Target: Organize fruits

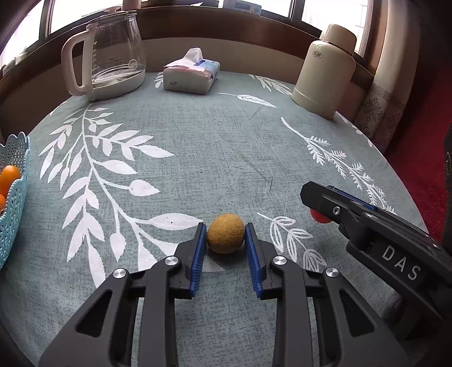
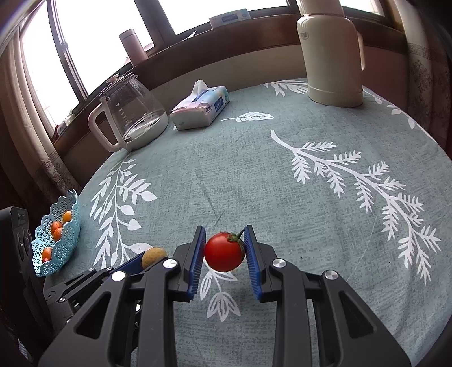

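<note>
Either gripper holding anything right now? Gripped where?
Left gripper pinches the tan round fruit across its sides, still on the tablecloth. Right gripper grips the red tomato across its sides, stem end up, apparently lifted.

- A round table (image 2: 254, 175) carries a grey-green cloth printed with white leaf sprays.
- At its far side stand a glass kettle (image 1: 113, 53), a tissue pack (image 1: 192, 74) and a cream flask (image 2: 333, 53).
- Behind them runs a dark wooden sill (image 1: 226, 22), with a small bottle (image 2: 134, 45) on it.
- Bright daylight fills the windows (image 2: 93, 36) above.
- A patterned curtain (image 1: 378, 113) hangs at the right, beside red fabric (image 1: 423, 158).
</note>
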{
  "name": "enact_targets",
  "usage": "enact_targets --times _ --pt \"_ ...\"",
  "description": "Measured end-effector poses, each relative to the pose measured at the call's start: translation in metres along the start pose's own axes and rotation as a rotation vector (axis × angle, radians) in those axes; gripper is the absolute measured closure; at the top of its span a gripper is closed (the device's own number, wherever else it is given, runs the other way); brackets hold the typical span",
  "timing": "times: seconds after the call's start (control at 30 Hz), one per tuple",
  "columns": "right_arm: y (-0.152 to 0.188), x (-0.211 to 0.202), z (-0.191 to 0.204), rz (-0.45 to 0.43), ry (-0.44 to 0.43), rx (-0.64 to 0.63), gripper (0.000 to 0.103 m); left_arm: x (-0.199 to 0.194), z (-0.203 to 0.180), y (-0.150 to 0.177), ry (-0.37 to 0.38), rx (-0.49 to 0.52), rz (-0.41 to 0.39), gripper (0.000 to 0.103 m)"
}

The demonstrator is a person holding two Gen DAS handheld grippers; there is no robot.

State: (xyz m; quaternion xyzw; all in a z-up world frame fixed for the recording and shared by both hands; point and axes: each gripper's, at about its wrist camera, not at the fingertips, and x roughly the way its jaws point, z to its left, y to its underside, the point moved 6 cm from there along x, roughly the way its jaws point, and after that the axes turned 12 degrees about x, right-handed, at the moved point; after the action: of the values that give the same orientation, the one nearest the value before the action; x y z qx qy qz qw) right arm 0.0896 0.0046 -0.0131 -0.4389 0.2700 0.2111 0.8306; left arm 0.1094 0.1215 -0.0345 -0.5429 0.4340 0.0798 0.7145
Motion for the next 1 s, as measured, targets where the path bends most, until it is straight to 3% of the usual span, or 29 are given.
enact_targets --times 0.17,0.53,1.0 --pt "0.000 -0.004 0.002 -0.017 -0.002 -0.015 0.075 -0.005 0.002 0.004 -0.006 -0.021 -0.008 0.075" --pt "0.004 -0.016 0.017 -0.036 -0.075 -0.051 0.075 -0.030 0.021 0.015 -0.096 -0.068 -0.029 0.075" --pt "0.007 -0.020 0.023 -0.038 -0.092 -0.068 0.075 -0.075 0.048 0.023 -0.189 -0.115 -0.094 0.075"
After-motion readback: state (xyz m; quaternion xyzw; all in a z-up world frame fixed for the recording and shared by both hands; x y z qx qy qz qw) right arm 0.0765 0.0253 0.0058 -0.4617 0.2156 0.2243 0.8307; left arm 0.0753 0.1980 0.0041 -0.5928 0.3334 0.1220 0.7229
